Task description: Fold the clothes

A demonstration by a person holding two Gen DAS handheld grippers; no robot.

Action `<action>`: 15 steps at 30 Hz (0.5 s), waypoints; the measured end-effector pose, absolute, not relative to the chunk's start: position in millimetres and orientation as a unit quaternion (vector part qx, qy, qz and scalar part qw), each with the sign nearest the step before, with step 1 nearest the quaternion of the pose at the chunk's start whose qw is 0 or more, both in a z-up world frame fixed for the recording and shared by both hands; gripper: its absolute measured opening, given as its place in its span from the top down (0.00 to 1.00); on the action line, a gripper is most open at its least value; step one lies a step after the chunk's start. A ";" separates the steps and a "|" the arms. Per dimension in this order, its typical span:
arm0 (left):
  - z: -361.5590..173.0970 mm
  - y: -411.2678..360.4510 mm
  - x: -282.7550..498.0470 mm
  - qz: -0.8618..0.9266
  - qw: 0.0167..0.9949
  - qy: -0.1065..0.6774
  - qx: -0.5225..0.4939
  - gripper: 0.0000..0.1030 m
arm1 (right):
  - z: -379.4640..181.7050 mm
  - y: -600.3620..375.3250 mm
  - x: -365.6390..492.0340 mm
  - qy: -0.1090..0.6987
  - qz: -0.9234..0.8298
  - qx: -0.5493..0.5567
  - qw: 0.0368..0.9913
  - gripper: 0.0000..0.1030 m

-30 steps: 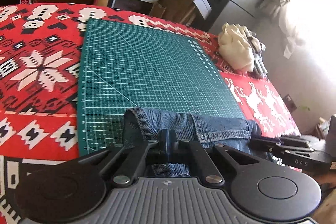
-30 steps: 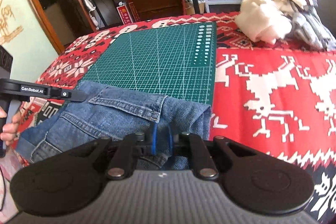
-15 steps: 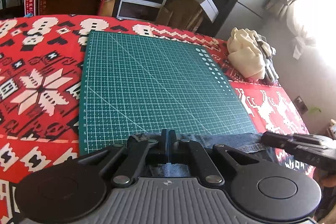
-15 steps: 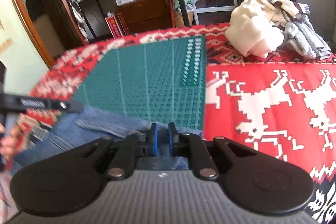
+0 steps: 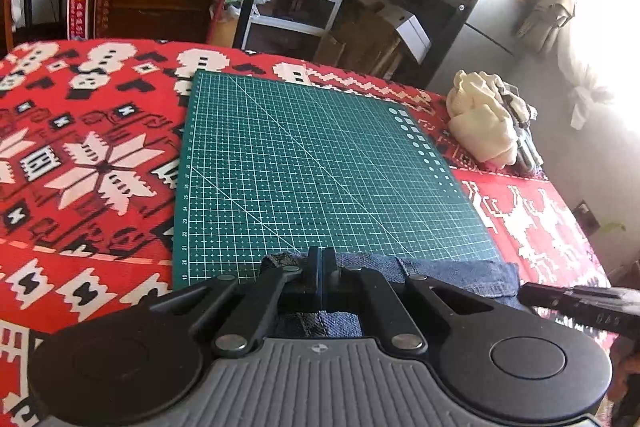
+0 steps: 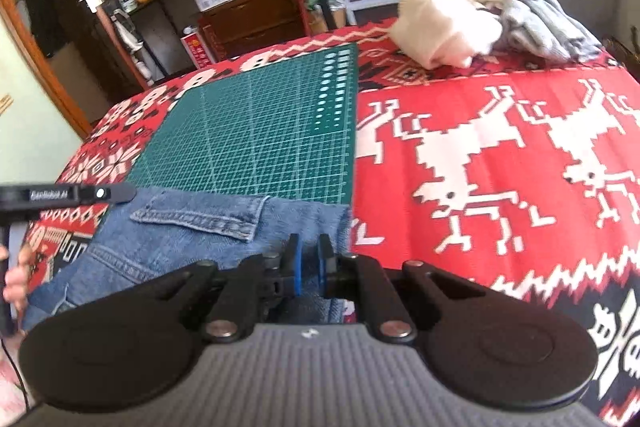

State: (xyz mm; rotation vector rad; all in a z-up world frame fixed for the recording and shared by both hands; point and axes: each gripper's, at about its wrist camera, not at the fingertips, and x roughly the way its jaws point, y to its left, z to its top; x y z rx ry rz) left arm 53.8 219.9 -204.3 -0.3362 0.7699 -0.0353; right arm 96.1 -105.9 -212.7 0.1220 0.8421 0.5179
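Blue denim jeans (image 6: 180, 239) lie across the near edge of the green cutting mat (image 6: 260, 131), back pocket up. My right gripper (image 6: 308, 263) is shut on the jeans at their right edge, with denim showing between its blue pads. In the left wrist view only a thin strip of the jeans (image 5: 440, 269) shows above the gripper body. My left gripper (image 5: 322, 267) is shut on their left part, its fingers almost touching. Each gripper appears in the other's view: the left gripper (image 6: 68, 194) at the left, the right gripper (image 5: 580, 303) at the right.
A red patterned cloth (image 5: 80, 167) covers the table under the mat (image 5: 320, 167). A pile of cream and grey clothes (image 6: 448, 27) sits at the far right corner. Shelves, drawers and boxes (image 5: 304, 3) stand behind the table. A person's hand (image 6: 16, 283) holds the left gripper.
Both grippers have drawn the jeans back toward the near edge, so they cover less of the mat. The denim looks flatter and more stretched between the two grippers.
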 end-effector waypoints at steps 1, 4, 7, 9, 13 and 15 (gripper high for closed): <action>-201.9 219.7 53.0 -0.017 0.913 0.372 -0.167 0.98 | -208.5 -105.7 95.1 0.399 0.246 0.054 0.882 0.91; -194.2 217.8 50.1 -0.021 0.913 0.368 -0.177 0.97 | -192.4 -97.3 89.3 0.378 0.272 0.049 0.884 0.91; -187.1 205.6 46.8 -0.053 0.911 0.368 -0.181 0.97 | -187.0 -77.3 85.2 0.371 0.302 0.034 0.877 0.91; -183.8 192.9 43.3 -0.072 0.910 0.370 -0.174 0.97 | -189.5 -67.5 81.0 0.371 0.312 0.022 0.874 0.90; -188.9 169.3 37.5 -0.095 0.905 0.386 -0.152 0.97 | -197.9 -56.0 73.4 0.368 0.321 -0.004 0.873 0.90; -197.3 160.4 35.9 -0.097 0.902 0.398 -0.138 0.97 | -202.1 -50.2 69.7 0.367 0.325 -0.017 0.872 0.89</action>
